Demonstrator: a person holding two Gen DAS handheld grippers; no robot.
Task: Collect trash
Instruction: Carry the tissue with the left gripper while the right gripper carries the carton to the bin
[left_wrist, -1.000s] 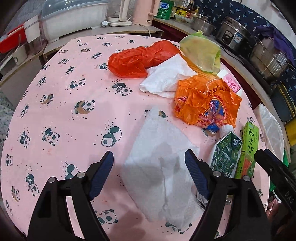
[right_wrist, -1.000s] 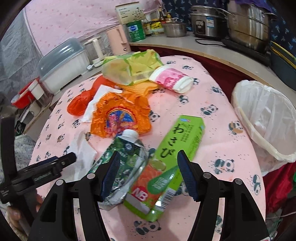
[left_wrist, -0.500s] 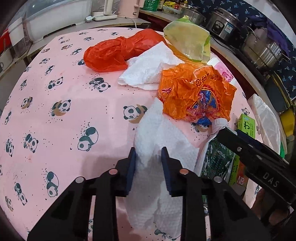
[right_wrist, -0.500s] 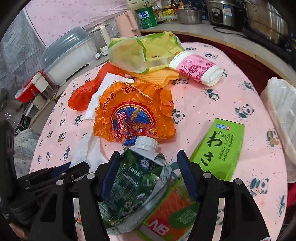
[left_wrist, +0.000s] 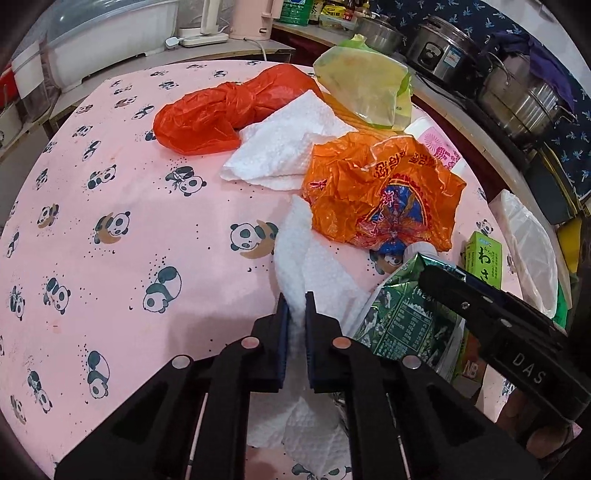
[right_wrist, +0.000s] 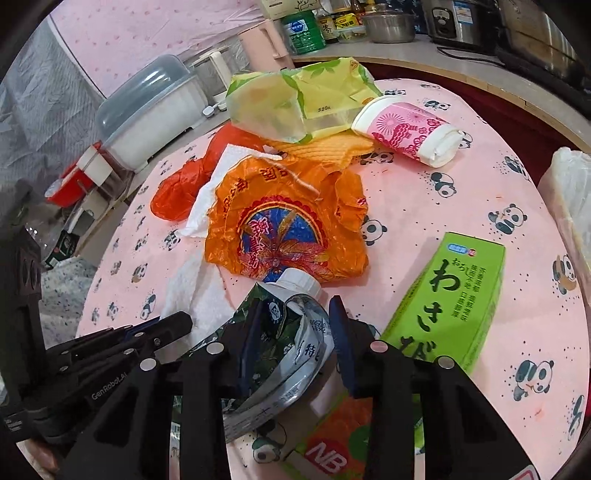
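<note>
My own jaws cover the near end of the white paper towel, and its lower edge runs off the bottom of the left view. In the right view my jaws hide the lower part of the crushed green carton, and the green wasabi box is cut off at the bottom edge. The white-lined bin is clipped by the right edge, and the labels on the bottles at the back of the bench are too small to read.

Each gripper has a matte black frame with triangular cut-outs and round silver pivot pins behind the jaws. The left gripper and right gripper carry dark blue pads on the inner finger faces. White lettering marks the housings.
</note>
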